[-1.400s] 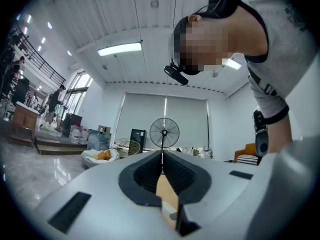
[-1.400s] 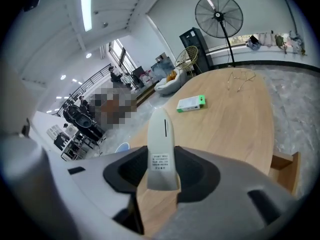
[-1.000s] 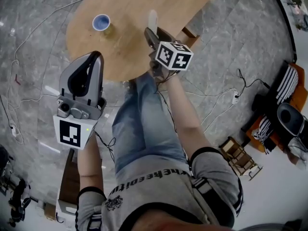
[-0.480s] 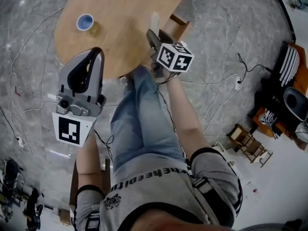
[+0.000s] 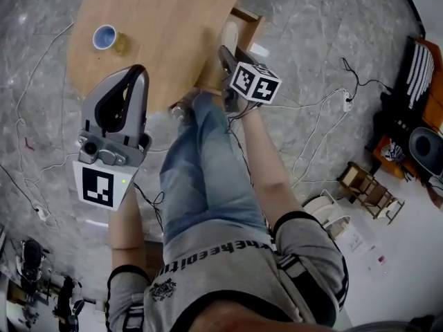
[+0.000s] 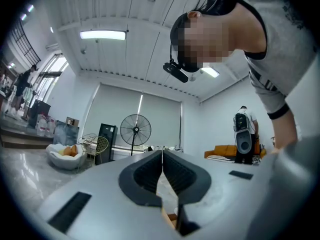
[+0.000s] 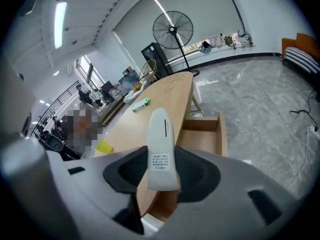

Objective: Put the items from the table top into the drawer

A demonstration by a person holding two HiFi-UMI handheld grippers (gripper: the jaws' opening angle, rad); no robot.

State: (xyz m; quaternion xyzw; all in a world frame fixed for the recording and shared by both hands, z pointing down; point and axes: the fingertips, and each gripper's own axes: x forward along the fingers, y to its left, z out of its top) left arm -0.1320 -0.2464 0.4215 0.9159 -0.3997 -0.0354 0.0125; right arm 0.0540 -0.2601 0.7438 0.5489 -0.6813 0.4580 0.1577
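right jaws: my right gripper [image 7: 160, 170] is spread pretty wide but clamped on a white plastic device [image 7: 161, 144], with a pad pressing on each side of it
white device: it sticks out well past my right fingertips, narrow end forward, little printed label facing back at me
left jaws: my left gripper [image 6: 162, 160] is closed up tip to tip with nothing in it
drawer: the open wooden drawer [image 7: 220, 129] sits just beyond and below my right jaws, a bit to their right, and looks bare inside from here
table: the wooden table [image 7: 167, 95] runs away ahead of my right jaws, on their left side
other stuff on top: a green-and-white item [image 7: 140, 104] lies further out ahead of my right jaws, and a yellow piece [image 7: 104, 146] is nearer, off to their left
blue cup: the blue cup [image 5: 104, 37] is on the table just ahead of my left jaws in the head view, well apart from my right ones
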